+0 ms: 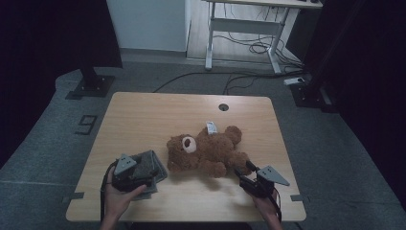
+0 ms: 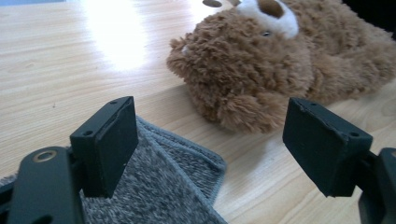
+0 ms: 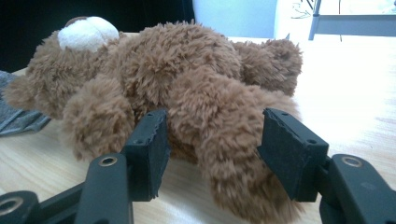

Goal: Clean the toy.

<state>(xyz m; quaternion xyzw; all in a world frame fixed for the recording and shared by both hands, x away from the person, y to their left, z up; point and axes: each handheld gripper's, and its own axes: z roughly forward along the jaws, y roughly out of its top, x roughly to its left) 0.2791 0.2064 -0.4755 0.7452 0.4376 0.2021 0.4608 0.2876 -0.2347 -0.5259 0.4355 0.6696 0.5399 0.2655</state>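
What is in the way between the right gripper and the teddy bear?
Nothing visible. The right gripper already has its open jaws on either side of one leg of the teddy bear, with bare gaps beside the leg. The grey cloth lies off by the bear's head, under the left gripper.

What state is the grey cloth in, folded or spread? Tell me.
Folded. The grey cloth shows two hemmed edges stacked at its corner in the left gripper view, and in the high view it lies as a compact bundle under the left gripper.
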